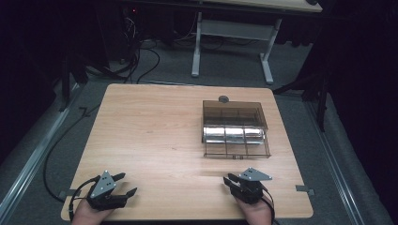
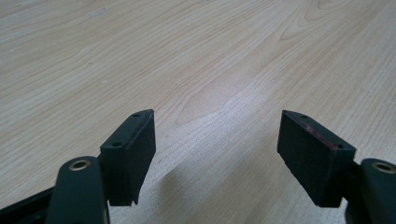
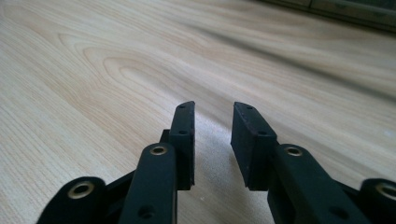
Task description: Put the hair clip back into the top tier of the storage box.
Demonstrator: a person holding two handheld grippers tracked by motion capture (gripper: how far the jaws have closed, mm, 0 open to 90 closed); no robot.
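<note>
— Where do the two grippers sit?

— Both low in the high view, near the table's (image 1: 155, 131) bottom edge. The left gripper (image 1: 123, 183) is at the lower left of the frame, held by a hand (image 1: 89, 214) coming in from the bottom; the right gripper (image 1: 228, 180) is at the lower centre-right, its hand (image 1: 256, 213) below it.

— How far apart are the jaws?

— The left pair is spread wide. In the left gripper view the left gripper (image 2: 217, 140) has a broad stretch of bare wood grain between its two black pads, and nothing held. In the right gripper view the right gripper (image 3: 212, 126) has its jaws much closer, with a narrow gap still between them, and nothing in that gap either.

— And what else is on the table?

— A smoky, see-through plastic organiser box (image 1: 235, 127) with divided compartments, right of centre in the high view, well apart from both grippers. A shiny silver cylinder-like item (image 1: 232, 135) lies across its middle row; I cannot tell what it is. A small dark round object (image 1: 223, 99) sits just beyond the box's far edge — too small to identify.

— Beyond the table?

— A white-framed desk (image 1: 232, 33) stands on grey floor, with cables (image 1: 141, 56) at the upper left.
</note>
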